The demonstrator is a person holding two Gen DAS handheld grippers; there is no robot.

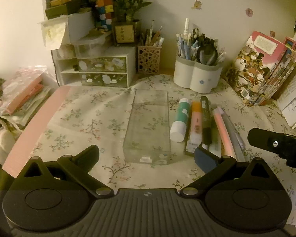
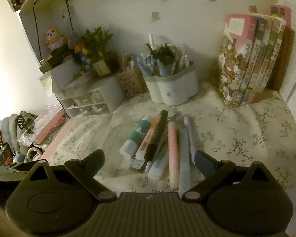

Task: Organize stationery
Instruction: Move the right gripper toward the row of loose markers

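Note:
A clear plastic box (image 1: 148, 126) lies empty on the floral cloth, straight ahead of my open left gripper (image 1: 146, 157). To its right lies a row of stationery: a green-and-white glue stick (image 1: 180, 120), an orange highlighter (image 1: 196, 124), a black marker (image 1: 206, 118), a pink pen (image 1: 224, 132) and a clear pen. The right wrist view shows the same row, the glue stick (image 2: 137, 136), black marker (image 2: 156, 136), pink pen (image 2: 172, 152) and a pale blue pen (image 2: 184, 158), just beyond my open right gripper (image 2: 150, 160). Nothing is held by either gripper.
A white pen holder (image 1: 197, 77) full of pens, a lattice pen cup (image 1: 149, 59) and a small drawer unit (image 1: 94, 69) stand along the back. Books (image 1: 264, 67) lean at the right. A pink board (image 1: 35, 126) and bags sit at the left edge.

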